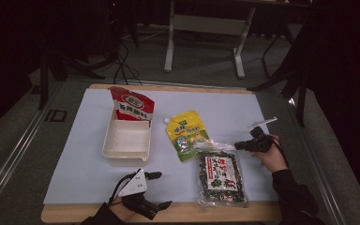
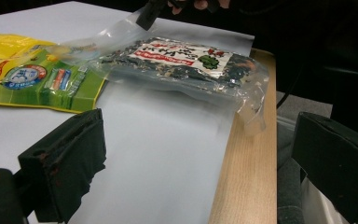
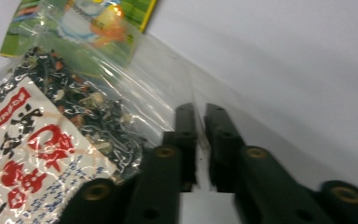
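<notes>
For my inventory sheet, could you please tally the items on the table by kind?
Snack and sauce packets: 3 (red packet, yellow-green spout pouch, clear dried-mix bag)
White plastic trays: 1
Total: 4

We see a clear plastic packet [image 1: 221, 178] of dark dried food with a white and red label. It lies flat near the worktop's [image 1: 75, 154] front edge, its transparent top corner raised.

On the dark snack packet [image 3: 51, 154] my right tongs pinch, I see red and black Chinese characters, too blurred to read. The yellow pouch [image 1: 186, 132] and red bag [image 1: 132, 105] carry Chinese print that is just as illegible.
</notes>
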{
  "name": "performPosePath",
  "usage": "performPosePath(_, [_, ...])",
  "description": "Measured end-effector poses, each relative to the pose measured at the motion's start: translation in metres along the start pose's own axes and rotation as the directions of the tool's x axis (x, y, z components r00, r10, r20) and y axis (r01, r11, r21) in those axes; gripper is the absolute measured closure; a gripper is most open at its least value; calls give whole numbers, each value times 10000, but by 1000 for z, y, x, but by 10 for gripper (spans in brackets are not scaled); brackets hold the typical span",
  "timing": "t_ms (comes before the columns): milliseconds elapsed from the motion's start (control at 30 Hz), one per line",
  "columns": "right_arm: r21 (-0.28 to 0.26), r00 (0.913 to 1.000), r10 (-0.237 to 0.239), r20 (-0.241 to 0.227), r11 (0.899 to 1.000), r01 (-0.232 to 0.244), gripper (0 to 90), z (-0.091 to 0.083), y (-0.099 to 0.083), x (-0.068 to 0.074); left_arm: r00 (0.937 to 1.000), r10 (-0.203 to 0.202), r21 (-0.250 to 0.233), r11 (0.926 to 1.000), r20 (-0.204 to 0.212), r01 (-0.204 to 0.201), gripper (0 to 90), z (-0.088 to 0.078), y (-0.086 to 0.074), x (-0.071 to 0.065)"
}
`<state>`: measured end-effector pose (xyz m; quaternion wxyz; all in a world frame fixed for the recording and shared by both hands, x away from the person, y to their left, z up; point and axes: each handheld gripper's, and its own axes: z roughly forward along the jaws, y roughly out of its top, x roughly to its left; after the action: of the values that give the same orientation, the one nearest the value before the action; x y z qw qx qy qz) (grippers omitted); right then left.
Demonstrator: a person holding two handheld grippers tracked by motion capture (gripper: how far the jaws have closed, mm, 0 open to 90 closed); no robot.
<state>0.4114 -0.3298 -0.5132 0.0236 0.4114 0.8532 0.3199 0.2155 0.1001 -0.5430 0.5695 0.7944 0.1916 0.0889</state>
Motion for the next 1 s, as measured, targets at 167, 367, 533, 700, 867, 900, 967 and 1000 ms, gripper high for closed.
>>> performPosePath(167, [-123, 9984, -526, 204, 9985, 528, 892, -4, 5, 10, 10000, -23, -24, 10000, -1, 23, 46, 0, 0, 0])
performPosePath(367, [-760, 9948, -933, 406, 9925, 962, 895, -23, 13, 23, 10000, -52, 28, 10000, 37, 52, 46, 0, 0, 0])
performPosePath(533, [-1177, 9898, -1315, 552, 9835, 1372, 896, -38, 21, 35, 9999, -113, 99, 9999, -81, 114, 46, 2, 2, 0])
performPosePath(700, [-1575, 9844, -1645, 629, 9723, 1726, 896, -50, 27, 46, 9992, -231, 45, 9997, -338, 233, 46, 3, 10, 0])
performPosePath(867, [-1881, 9781, -1979, 651, 9601, 2068, 897, -64, 34, 58, 9960, -727, 398, 9964, -520, 748, 23, 5, 20, -1])
performPosePath(900, [-1881, 9781, -1979, 651, 9601, 2068, 897, -64, 34, 58, 9960, -727, 398, 9964, -520, 748, 21, 5, 20, -1])
performPosePath(967, [-2127, 9737, -2171, 687, 9504, 2269, 897, -72, 37, 67, 9955, -841, 345, 9957, -444, 857, 18, 7, 26, -3])
performPosePath(1000, [-2192, 9716, -2253, 720, 9468, 2357, 897, -74, 38, 70, 9960, -774, 383, 9961, -457, 791, 16, 7, 27, -4])
